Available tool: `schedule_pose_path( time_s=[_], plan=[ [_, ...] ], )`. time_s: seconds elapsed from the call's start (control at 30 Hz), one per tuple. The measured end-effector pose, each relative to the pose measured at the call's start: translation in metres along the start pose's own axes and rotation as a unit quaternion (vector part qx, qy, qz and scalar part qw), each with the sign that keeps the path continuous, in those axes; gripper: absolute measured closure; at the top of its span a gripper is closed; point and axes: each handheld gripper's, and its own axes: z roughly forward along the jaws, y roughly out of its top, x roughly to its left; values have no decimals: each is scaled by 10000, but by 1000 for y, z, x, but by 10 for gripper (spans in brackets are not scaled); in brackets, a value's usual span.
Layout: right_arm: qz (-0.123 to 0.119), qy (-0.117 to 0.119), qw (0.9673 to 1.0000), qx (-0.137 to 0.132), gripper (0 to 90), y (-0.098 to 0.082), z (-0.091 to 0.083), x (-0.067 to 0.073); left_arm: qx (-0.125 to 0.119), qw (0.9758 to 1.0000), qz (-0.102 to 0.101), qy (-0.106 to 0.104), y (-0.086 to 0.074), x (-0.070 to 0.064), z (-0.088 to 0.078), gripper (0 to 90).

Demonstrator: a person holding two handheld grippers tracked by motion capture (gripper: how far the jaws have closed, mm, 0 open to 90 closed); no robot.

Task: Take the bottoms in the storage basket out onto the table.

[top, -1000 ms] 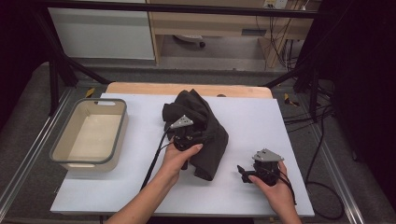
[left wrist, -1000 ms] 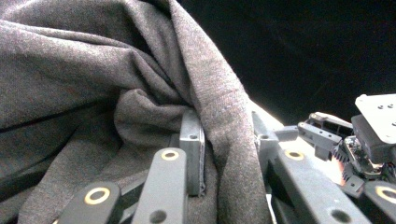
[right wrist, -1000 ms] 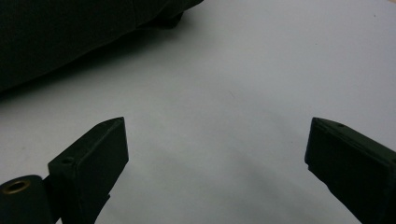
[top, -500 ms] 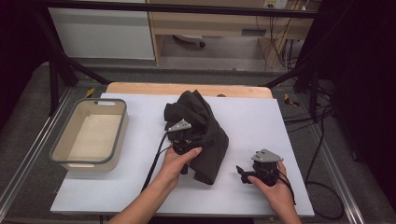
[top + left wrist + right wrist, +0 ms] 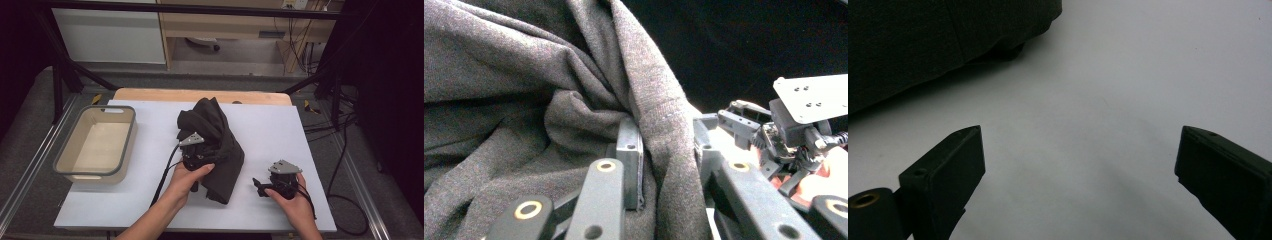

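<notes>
Left to right: empty beige bin (image 5: 95, 145) at the surface's (image 5: 280, 125) left edge; left gripper (image 5: 196, 150) with fingers clenched on a fold of the dark grey garment (image 5: 220, 145), bunched mid-surface, not yet binned; right gripper (image 5: 260, 186), fingers spread, idle beside it.

Dark charcoal-grey garment (image 5: 215, 140), plain, on white table sheet (image 5: 280, 130); beige tub (image 5: 95, 142) with grey rim left of garment; both grippers black, plates grey

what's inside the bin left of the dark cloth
Nothing visible: the bin shows a bare pale floor. Its near wall hides a strip of floor at the front, so something small there could not be seen.
</notes>
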Motion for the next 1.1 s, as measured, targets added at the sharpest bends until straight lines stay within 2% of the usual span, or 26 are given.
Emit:
schedule_pose_path(
  time_s=[0.13,0.57,0.73,1.0,1.1],
  plan=[
    [8,-16,10000,1,66,0,-1,1,11,10000,-40,-52,-1,-1,1,726],
    [52,-13,10000,7,67,-1,-1,-2,95,9999,79,-71,-9,-5,6,727],
    [41,-12,10000,22,67,-1,0,-1,100,9999,39,-107,-11,-3,4,725],
    [31,-13,10000,16,67,-1,0,-2,133,9998,127,-53,-16,-4,5,723],
    [29,-11,10000,16,67,-1,0,-1,176,9995,243,-8,-17,-6,5,721]
  ],
)
